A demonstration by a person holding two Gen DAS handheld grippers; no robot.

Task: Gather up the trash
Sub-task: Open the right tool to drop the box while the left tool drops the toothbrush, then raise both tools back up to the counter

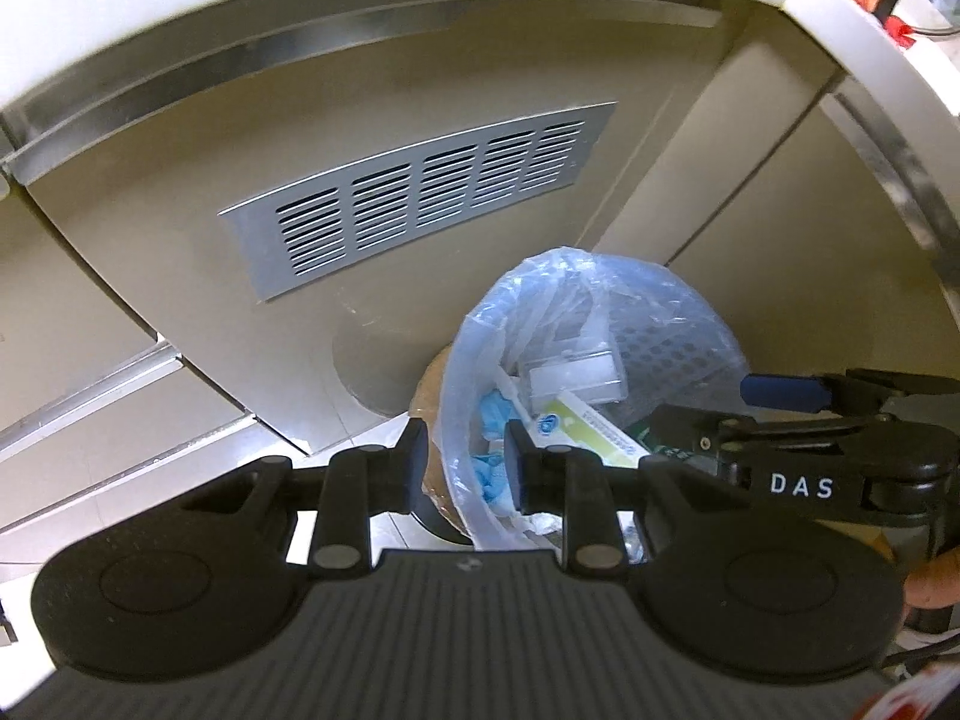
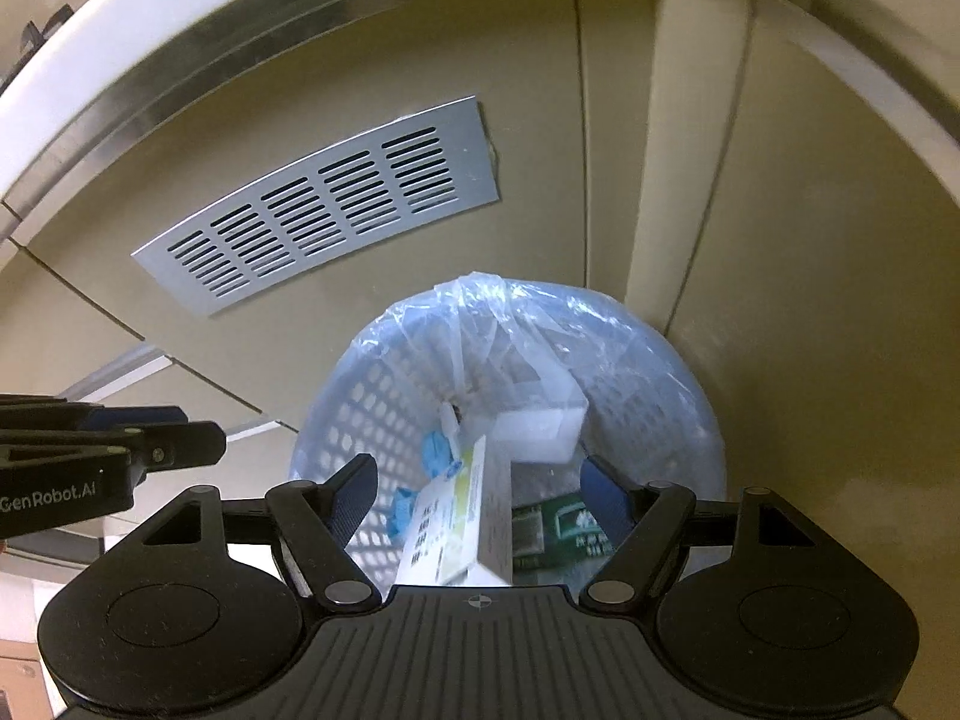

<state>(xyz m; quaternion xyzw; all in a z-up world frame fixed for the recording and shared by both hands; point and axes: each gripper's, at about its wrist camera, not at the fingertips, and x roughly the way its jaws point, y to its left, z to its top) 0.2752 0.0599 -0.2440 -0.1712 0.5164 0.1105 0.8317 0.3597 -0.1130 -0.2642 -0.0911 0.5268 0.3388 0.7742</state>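
**Both claws poised over lined bin as trash collection nears bag stage**

Above the waste basket (image 2: 510,420), boxes and blue gloves (image 1: 489,420) lie inside its plastic liner (image 1: 540,276). The left gripper (image 1: 467,468), narrowly parted, straddles the liner's near edge, grip uncertain; the right gripper (image 2: 480,480) hangs wide, empty. Next, likely: gathering the liner.

Beige cabinet front (image 1: 372,300) with a grey louvred vent grille (image 1: 420,192) set in it. White tabletop edge (image 1: 852,42) overhanging above, metal trim strip (image 1: 180,78) beneath. Vertical beige post (image 2: 678,180) in the corner. Pale floor (image 1: 120,420) below. Dim, even lighting.
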